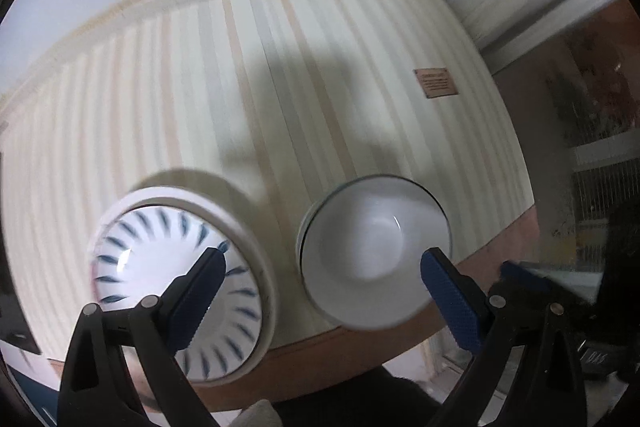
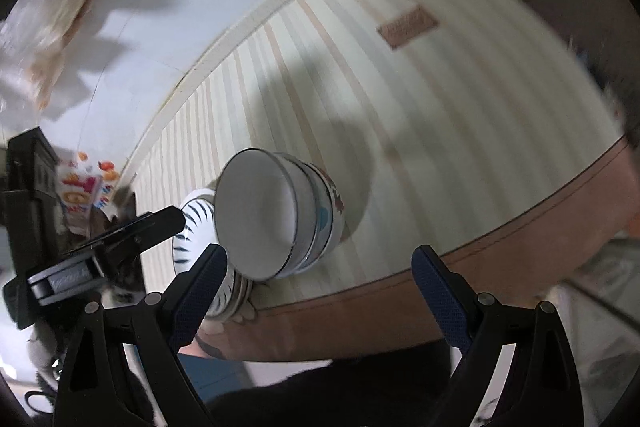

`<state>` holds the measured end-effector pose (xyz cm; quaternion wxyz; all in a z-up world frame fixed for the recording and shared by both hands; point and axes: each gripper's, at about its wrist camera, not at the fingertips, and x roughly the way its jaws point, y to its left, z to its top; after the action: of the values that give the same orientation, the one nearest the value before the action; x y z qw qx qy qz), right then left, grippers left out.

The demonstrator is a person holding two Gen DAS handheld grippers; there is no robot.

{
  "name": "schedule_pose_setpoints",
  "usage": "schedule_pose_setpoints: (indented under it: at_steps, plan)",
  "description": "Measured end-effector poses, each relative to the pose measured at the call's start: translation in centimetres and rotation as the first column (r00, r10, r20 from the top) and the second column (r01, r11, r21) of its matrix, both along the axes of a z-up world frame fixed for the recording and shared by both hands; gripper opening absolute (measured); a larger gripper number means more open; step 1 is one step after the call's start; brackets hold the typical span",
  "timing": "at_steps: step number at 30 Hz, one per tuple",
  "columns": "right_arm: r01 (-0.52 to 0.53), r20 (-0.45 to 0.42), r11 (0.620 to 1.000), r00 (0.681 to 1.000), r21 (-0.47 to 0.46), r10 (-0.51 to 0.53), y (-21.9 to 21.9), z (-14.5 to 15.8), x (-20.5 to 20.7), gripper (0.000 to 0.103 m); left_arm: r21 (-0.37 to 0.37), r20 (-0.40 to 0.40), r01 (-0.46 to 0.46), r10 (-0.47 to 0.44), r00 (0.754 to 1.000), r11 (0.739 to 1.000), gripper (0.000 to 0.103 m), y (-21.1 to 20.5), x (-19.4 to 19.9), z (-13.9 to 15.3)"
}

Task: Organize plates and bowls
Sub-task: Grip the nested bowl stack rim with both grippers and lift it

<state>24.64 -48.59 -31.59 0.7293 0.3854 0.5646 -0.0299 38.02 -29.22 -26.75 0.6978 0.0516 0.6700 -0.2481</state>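
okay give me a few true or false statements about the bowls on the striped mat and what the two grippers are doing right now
1. The left hand-held gripper is open. True.
2. The white bowl stack lies on the bare floor. False: it sits on the striped mat.
3. The blue-patterned bowl rests on a white plate. True.
4. The right hand-held gripper is clamped on a bowl. False: its jaws are open, holding nothing.
5. A brown label is on the mat. True.
6. The two bowl groups are stacked together. False: they sit side by side.

Stacked bowls (image 2: 276,215) on striped tablecloth (image 2: 440,131)
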Motion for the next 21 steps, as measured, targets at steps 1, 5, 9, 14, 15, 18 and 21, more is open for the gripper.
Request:
schedule_pose_setpoints:
  at_steps: [1, 5, 9, 14, 15, 18, 21]
  plan:
    - [0.003, -0.006, 1.0, 1.0, 0.02, -0.003, -0.1, -0.9, 0.3, 0.096, 0.002, -0.024, -0.004, 0.004, 1.0, 1.0, 0.1, -0.2, 0.6, -0.8]
    - [0.017, -0.023, 0.993, 1.0, 0.117, -0.014, -0.5, -5.1, 1.9, 0.096, 0.008, -0.175, -0.027, 0.028, 0.984, 1.0, 0.1, -0.8, 2.8, -5.1]
    - [0.01, 0.003, 0.984, 1.0, 0.18, -0.011, 0.0, -7.7, 3.0, 0.095, 0.01, -0.249, -0.008, 0.01, 0.969, 1.0, 0.098, -1.5, 3.4, -7.8]
    - [-0.037, 0.007, 0.969, 0.999, 0.245, 0.036, 1.2, -10.0, 4.8, 0.093, -0.028, -0.306, 0.004, -0.012, 0.952, 1.0, 0.097, -2.2, 3.4, -9.4]
    - [-0.043, 0.006, 0.967, 0.999, 0.251, 0.043, 1.4, -10.3, 5.2, 0.093, -0.035, -0.293, 0.01, -0.02, 0.956, 0.999, 0.096, -2.3, 3.4, -9.2]
    - [-0.058, -0.014, 0.96, 0.998, 0.274, 0.064, 1.9, -11.7, 5.9, 0.086, -0.059, -0.34, 0.009, -0.028, 0.94, 0.998, 0.073, -2.6, 3.3, -9.9]
    - [-0.079, -0.023, 0.955, 0.996, 0.286, 0.089, 2.6, -12.6, 6.4, 0.078, -0.075, -0.359, 0.019, -0.045, 0.932, 0.997, 0.064, -3.0, 3.0, -10.4]
